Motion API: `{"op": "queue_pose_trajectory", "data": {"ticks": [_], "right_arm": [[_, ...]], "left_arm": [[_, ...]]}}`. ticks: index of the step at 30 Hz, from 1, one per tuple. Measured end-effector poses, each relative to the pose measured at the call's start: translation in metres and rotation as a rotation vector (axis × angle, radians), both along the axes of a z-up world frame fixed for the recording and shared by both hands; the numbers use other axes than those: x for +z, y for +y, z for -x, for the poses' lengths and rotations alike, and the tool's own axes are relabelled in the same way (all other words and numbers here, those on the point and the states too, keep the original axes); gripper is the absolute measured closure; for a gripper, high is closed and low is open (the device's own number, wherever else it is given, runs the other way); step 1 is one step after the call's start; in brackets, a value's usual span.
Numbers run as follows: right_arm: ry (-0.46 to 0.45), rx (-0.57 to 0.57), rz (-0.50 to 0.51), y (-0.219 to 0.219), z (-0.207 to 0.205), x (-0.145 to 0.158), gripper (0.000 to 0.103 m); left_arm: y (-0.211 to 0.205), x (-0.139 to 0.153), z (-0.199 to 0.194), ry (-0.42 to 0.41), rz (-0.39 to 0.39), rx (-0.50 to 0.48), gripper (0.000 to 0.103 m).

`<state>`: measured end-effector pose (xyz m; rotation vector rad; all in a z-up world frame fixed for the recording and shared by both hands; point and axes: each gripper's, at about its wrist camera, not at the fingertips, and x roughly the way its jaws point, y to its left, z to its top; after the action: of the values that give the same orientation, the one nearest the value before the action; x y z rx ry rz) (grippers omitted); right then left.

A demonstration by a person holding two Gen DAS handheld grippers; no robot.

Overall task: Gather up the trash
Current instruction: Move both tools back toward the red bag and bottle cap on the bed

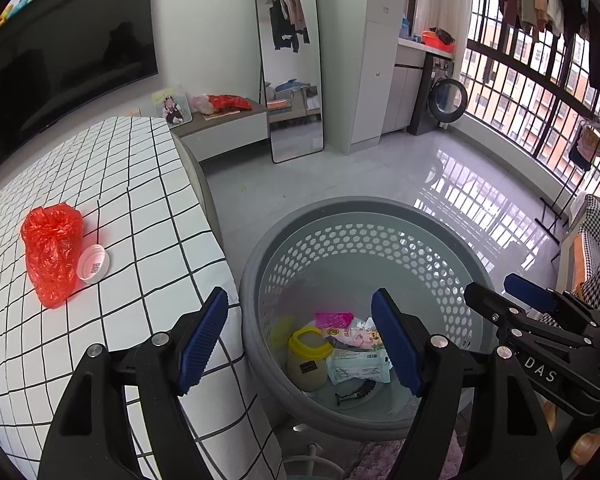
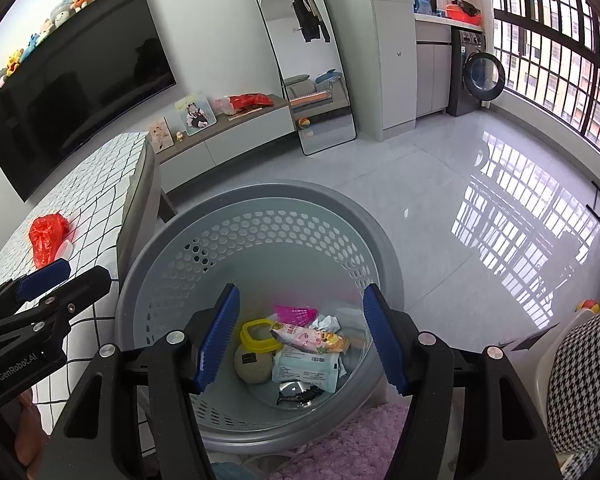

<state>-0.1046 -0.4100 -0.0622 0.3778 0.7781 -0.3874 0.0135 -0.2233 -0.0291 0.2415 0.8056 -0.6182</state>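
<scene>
Left gripper (image 1: 300, 340): jaws spread wide, nothing between them, held over the near rim of the grey perforated laundry basket (image 1: 440, 232). Right gripper (image 2: 300, 340): likewise spread and empty, directly above the basket interior. Basket contents: yellow-lidded jar (image 2: 256, 354), pink wrapper (image 2: 296, 314), snack packet (image 2: 308, 338), wipes pack (image 2: 306, 368). Outstanding on the checked tablecloth (image 1: 140, 200): red plastic bag (image 1: 52, 254), with a white lid (image 1: 93, 265) touching its side.
</scene>
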Motion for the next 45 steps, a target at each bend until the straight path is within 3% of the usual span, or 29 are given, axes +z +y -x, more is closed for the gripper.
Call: {"op": "queue_pose_trajectory", "data": {"ticks": [19, 28, 45], "right_arm": [[-0.037, 0.065, 0.030, 0.039, 0.002, 0.018, 0.040], [-0.038, 0.141, 0.015, 0.064, -0.015, 0.017, 0.039], [-0.018, 0.325, 0.006, 0.114, -0.094, 0.013, 0.039]], "left_arm": [[0.052, 0.020, 0.012, -0.048, 0.049, 0.075, 0.029], [0.087, 0.025, 0.012, -0.069, 0.045, 0.142, 0.025], [0.160, 0.031, -0.063, -0.082, 0.011, 0.369, 0.024]]}}
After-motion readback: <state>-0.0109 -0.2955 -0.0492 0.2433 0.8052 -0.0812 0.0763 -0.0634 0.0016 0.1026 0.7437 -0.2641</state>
